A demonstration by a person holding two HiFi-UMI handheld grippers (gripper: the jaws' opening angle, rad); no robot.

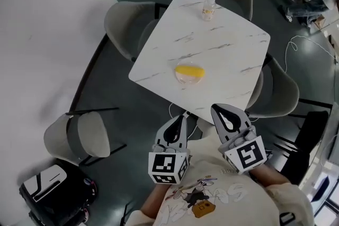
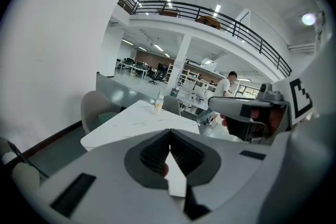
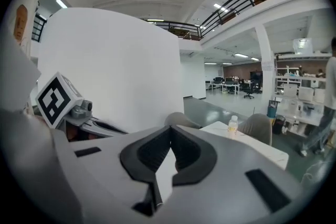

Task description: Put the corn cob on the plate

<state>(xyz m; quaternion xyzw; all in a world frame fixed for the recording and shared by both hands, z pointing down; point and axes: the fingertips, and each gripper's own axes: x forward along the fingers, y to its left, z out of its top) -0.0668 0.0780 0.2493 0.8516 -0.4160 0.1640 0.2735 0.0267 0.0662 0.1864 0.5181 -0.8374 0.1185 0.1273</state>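
The yellow corn cob (image 1: 189, 70) lies on a clear plate (image 1: 189, 78) near the front edge of the white marble table (image 1: 222, 55). Both grippers are held off the table, close to my body and well short of the plate. My left gripper (image 1: 180, 115) has its jaws together with nothing between them, as the left gripper view (image 2: 169, 134) confirms. My right gripper (image 1: 218, 107) is likewise shut and empty, its tips meeting in the right gripper view (image 3: 171, 130).
A small bottle (image 1: 208, 8) stands at the table's far corner. Grey chairs (image 1: 121, 23) ring the table, another chair (image 1: 79, 135) sits at lower left beside a dark bag (image 1: 53, 190). A white wall (image 1: 42, 34) runs along the left.
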